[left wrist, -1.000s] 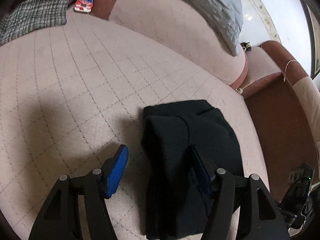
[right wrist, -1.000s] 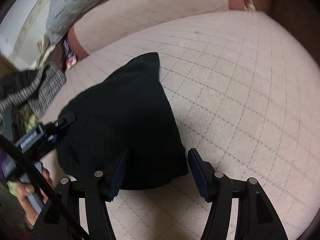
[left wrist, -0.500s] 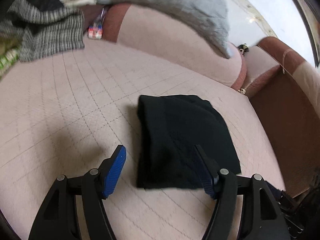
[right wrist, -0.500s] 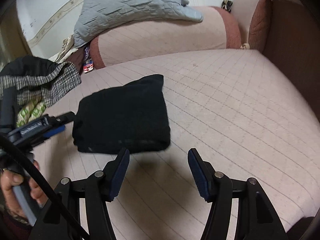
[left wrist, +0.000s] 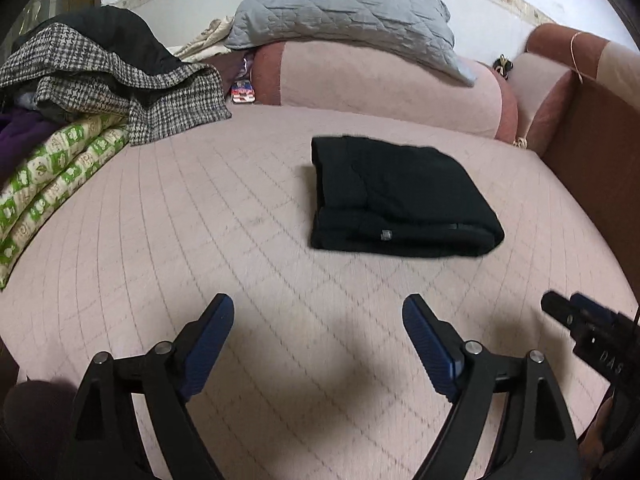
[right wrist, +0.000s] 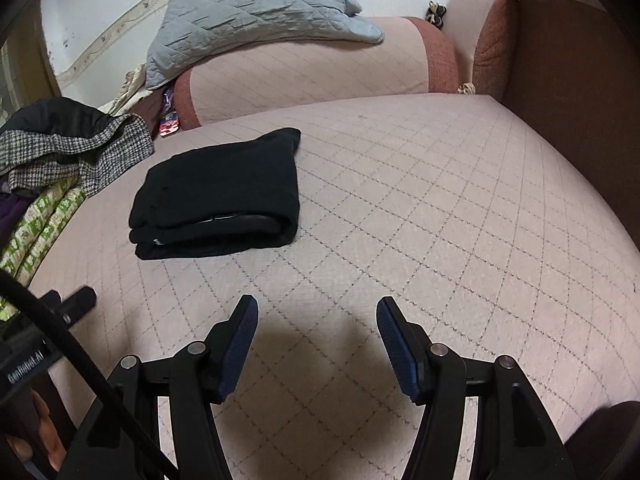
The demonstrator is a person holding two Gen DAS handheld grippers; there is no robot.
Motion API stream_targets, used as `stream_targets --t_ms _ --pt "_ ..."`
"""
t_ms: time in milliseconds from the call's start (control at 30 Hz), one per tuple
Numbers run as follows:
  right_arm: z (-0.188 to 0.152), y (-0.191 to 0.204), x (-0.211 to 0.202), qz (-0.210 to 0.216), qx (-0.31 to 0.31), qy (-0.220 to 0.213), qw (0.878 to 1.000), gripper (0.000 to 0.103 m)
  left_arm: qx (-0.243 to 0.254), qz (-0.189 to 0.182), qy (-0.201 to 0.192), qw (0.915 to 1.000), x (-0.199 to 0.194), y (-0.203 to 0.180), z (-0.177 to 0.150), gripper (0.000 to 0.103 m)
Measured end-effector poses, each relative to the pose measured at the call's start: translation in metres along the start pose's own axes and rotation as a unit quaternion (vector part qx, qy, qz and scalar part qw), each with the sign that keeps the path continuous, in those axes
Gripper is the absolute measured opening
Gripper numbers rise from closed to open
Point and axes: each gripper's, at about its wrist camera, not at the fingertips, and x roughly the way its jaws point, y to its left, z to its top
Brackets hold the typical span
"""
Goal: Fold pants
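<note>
Clothes heap (left wrist: pixel 100 76): upper left of my left view, houndstooth and black cloth on top of a green-patterned quilt (left wrist: pixel 52 184). It sits off at the bed's edge, I judge to leave the middle free for folding.

Left tongs (left wrist: pixel 316 344): bottom centre of the left view, blue pads spread wide with nothing between them. They hang over bare bed cover, well apart from the cloth. I read this as letting go with the work finished.

Pants (left wrist: pixel 396 200): centre right of the left view, centre left of the right view (right wrist: pixel 224 200). They lie as a compact black rectangle, several layers stacked, the thick folded edge facing me with a small pale tag on it. They rest flat on the pink quilted bed (left wrist: pixel 200 240), touched by neither tool. To my eye the fold is done.

Grey quilted pillow (left wrist: pixel 348 12): top centre, draped over the pink bolster (left wrist: pixel 380 88) behind the pants, clear of the folding area.

Right tongs (right wrist: pixel 316 340): bottom centre of the right view, also gaping and empty, over bare bed cover near the front edge. In the left view their black body shows at the lower right (left wrist: pixel 588 332). Both tools hang level side by side, which suits a neutral rest position.

Next step, as I judge it: nothing more is needed unless the top layer's far corner, which pokes up a little, wants smoothing.
</note>
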Motion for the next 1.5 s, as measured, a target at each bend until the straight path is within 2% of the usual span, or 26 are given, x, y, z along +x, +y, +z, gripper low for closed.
stream_targets --t_ms 167,600,1100,1500 --pt "-0.005 0.006 -0.006 -0.009 -0.018 -0.011 1.000 0.071 0.005 -0.001 0.021 0.9998 0.005 0.000 -0.010 0.086" --pt "-0.014 0.019 0.009 -0.019 -0.038 0.007 0.999 0.071 0.004 -0.017 0.057 0.9982 0.027 0.005 -0.018 0.086" --pt "-0.019 0.027 0.018 -0.025 -0.051 0.017 0.998 0.071 0.002 -0.021 0.080 0.9966 0.041 0.008 -0.021 0.086" --pt "-0.020 0.027 0.019 -0.026 -0.050 0.020 0.998 0.072 0.013 -0.014 0.081 0.9965 0.041 0.005 -0.023 0.086"
